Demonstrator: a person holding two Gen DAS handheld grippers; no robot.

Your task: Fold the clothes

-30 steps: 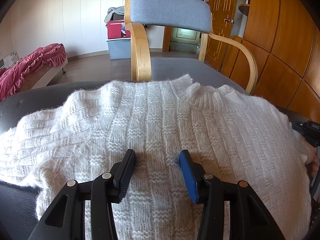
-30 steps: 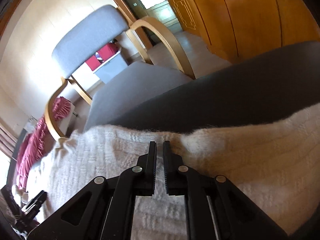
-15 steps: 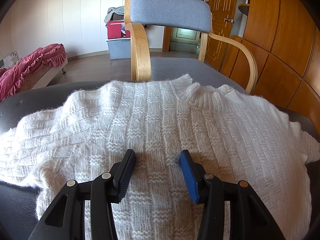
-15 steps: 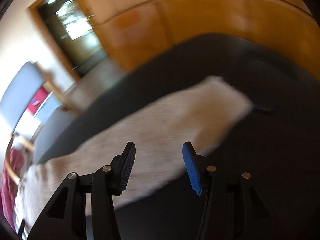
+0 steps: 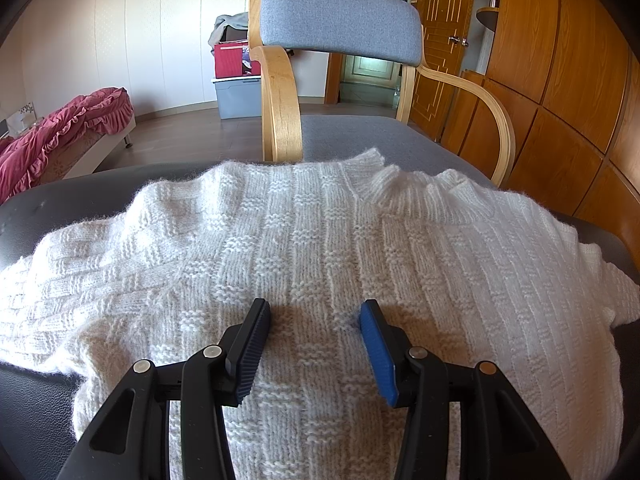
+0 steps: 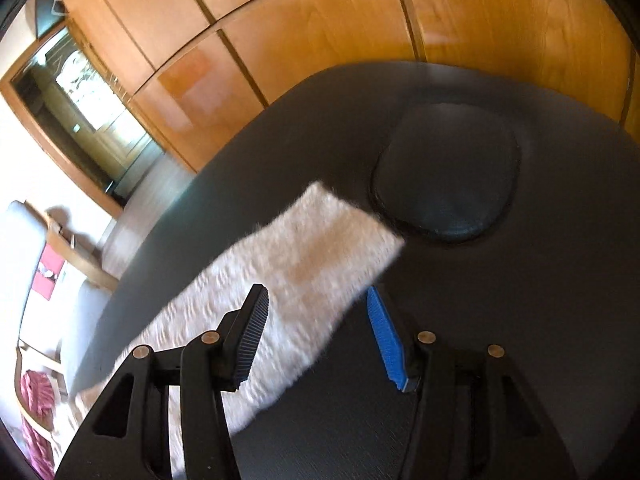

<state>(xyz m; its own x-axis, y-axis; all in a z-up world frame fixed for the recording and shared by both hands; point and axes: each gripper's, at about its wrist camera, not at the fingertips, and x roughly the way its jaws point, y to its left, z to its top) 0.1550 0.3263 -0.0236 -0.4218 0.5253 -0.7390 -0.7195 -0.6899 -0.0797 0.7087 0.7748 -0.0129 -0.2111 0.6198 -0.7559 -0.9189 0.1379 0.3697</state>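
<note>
Your left gripper sits low in the middle of its frame, jaws spread wide and holding nothing. The tips rest on or just above the sweater; from this angle you can't be sure which. That placement reads as an anchor: parked over the body of the knit, it can pin the cloth while your other hand works a sleeve.

Your right gripper is at the lower centre of its own view, jaws opening and about halfway apart, with nothing pinched. The sleeve runs from lower left up to the middle of that frame. Its near edge passes under the gap between the fingers, but the pads do not press on it. The cuff end lies flat beside a dark oval pad at centre right. Lined up like this, you look ready to take the sleeve near the cuff and carry it across the body.

The sweater is a cream, chunky knit with a basket-weave block pattern and a fuzzy nap. It lies spread over the dark table, filling the middle of the left view, with the collar toward the chair at the top. It is rumpled along the upper left, where the shoulder bunches. The right view is motion-blurred, so the sleeve's texture is smeared there.
</note>
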